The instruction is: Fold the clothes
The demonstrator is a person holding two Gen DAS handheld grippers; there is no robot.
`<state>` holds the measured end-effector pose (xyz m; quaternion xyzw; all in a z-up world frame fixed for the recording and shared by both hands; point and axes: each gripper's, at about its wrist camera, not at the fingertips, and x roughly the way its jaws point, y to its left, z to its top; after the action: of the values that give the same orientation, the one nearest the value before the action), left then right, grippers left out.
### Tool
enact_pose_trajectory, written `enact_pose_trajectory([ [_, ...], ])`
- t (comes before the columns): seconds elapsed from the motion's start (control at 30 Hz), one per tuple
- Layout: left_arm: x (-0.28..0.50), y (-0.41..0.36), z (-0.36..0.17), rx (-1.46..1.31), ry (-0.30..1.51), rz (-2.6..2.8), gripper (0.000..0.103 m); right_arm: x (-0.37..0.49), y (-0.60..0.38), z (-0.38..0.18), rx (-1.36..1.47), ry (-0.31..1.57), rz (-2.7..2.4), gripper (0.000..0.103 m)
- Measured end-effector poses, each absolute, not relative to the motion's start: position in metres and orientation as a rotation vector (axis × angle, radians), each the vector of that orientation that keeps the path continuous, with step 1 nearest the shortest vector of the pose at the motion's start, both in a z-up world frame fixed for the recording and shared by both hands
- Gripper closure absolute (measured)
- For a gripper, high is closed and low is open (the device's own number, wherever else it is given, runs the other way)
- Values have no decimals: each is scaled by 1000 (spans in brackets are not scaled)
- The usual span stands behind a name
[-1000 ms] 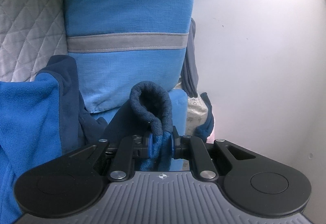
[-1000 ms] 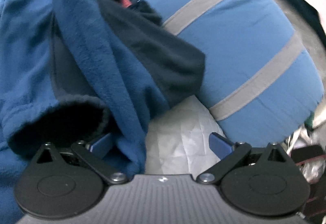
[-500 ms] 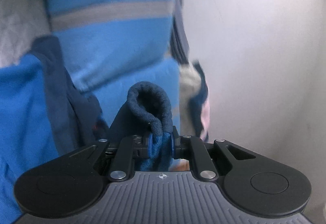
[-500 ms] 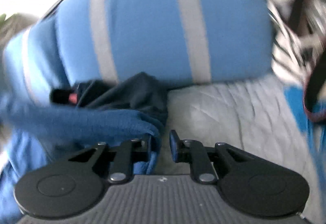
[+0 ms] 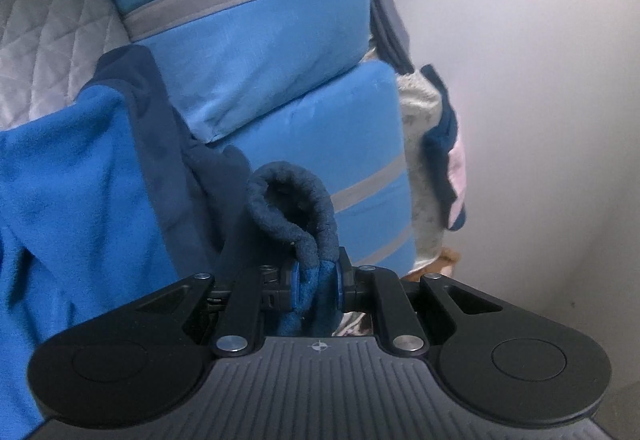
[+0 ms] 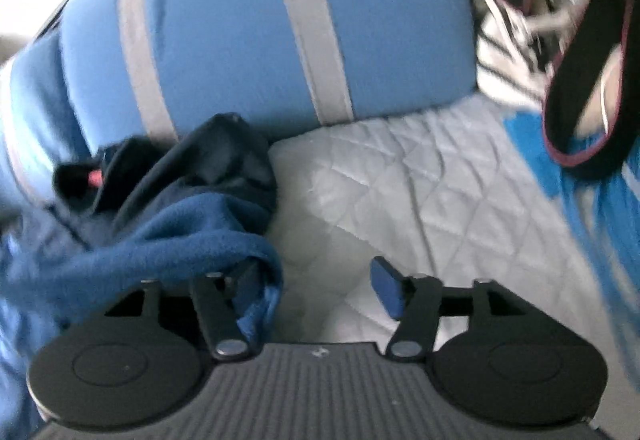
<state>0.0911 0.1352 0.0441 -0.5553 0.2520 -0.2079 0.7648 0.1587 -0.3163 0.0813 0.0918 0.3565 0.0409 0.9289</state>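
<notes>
Left wrist view: the left gripper (image 5: pixel 316 282) is clamped on a rolled navy cuff (image 5: pixel 294 209) of the blue fleece garment (image 5: pixel 68 167), which spreads away to its left. No writing is legible anywhere; only a small crosshair mark (image 5: pixel 319 347) sits on the gripper body. Straight ahead are stacked blue cushions (image 5: pixel 248 39) with grey stripes. On the right wrist view, blurred, the right gripper (image 6: pixel 320 290) stands with its jaws spread apart, a fold of the fleece draped over its left finger, the quilted grey cover (image 6: pixel 420 191) lying between and beyond the fingers.
</notes>
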Motion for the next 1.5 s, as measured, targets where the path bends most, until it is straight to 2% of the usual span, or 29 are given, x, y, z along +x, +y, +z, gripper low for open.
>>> enact_pose_trajectory([
  [0.2, 89, 135, 52, -1240, 479, -466, 87, 156, -290, 85, -42, 724, 144, 20],
  [0.33, 88, 136, 51, -1242, 480, -465, 87, 163, -281, 75, -119, 727, 94, 20],
  [0.47, 82, 144, 55, -1259, 408, -464, 88, 171, -274, 64, -184, 724, 29, 20],
  [0.63, 77, 160, 59, -1285, 340, -403, 88, 168, -271, 55, -306, 642, -15, 0],
  [0.93, 80, 165, 53, -1303, 358, -367, 88, 136, -222, 30, -911, 401, 38, 0],
  [1.27, 79, 164, 54, -1296, 358, -389, 88, 124, -179, 25, -1202, 298, 122, 2],
  [1.3, 79, 164, 54, -1291, 362, -385, 88, 124, -176, 26, -1219, 294, 132, 9],
  [1.33, 78, 164, 54, -1287, 367, -380, 88, 127, -174, 30, -1206, 307, 142, 26],
  [1.37, 78, 164, 54, -1277, 377, -371, 88, 131, -174, 36, -1179, 328, 152, 37],
  [1.4, 79, 164, 55, -1267, 384, -363, 88, 136, -176, 44, -1114, 367, 161, 55],
  [1.43, 79, 163, 56, -1255, 389, -359, 88, 142, -178, 52, -1049, 404, 171, 65],
  [1.5, 80, 160, 58, -1250, 384, -383, 88, 151, -187, 71, -896, 453, 157, 66],
])
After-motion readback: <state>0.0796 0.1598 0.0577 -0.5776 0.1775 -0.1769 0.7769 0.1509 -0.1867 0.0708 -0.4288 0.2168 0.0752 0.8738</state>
